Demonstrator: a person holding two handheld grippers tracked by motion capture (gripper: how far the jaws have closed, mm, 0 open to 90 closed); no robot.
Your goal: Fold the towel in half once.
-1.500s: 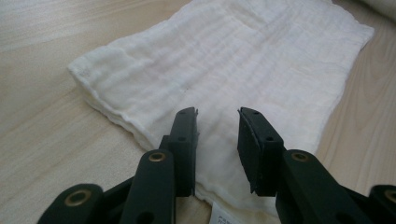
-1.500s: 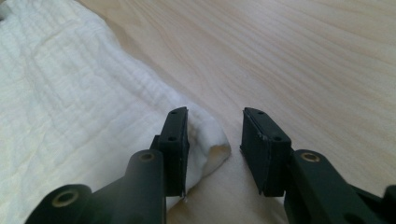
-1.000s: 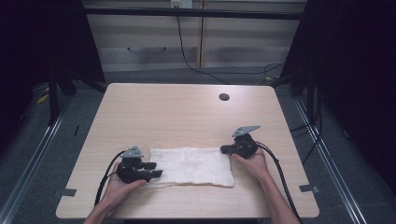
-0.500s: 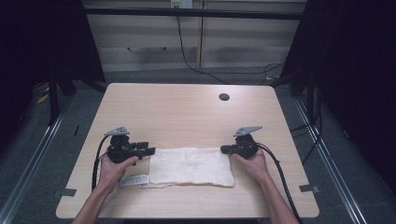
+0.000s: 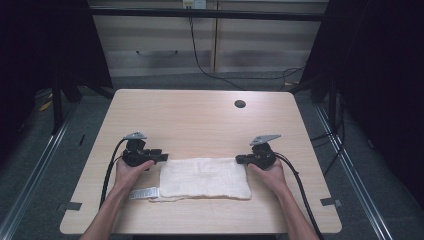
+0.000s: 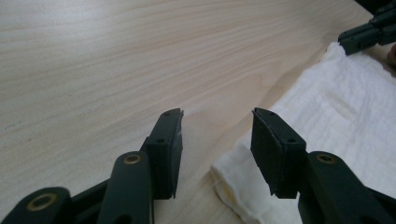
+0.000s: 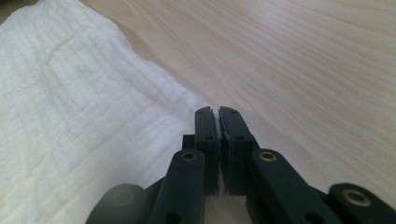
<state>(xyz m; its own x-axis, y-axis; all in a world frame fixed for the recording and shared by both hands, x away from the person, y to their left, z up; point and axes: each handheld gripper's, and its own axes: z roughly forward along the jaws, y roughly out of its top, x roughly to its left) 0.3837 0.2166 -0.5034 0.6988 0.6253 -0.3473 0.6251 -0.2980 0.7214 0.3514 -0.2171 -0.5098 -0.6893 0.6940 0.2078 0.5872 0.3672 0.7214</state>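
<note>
Left tongs (image 5: 161, 158) shifted, cloth (image 5: 205, 177) grip unclear.

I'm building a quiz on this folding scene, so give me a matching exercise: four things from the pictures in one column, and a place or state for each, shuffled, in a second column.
Things:
1. left gripper
2. right gripper
3. white folded cloth towel
4. small dark round hole in the wooden tabletop

Places or states:
A. near the table's far edge, right of centre
B. lying flat between the two hands
C. jaws apart, nothing between them, at the towel's far left corner
D. jaws pressed together at the towel's far right corner

Pairs: 1-C, 2-D, 3-B, 4-A
</note>
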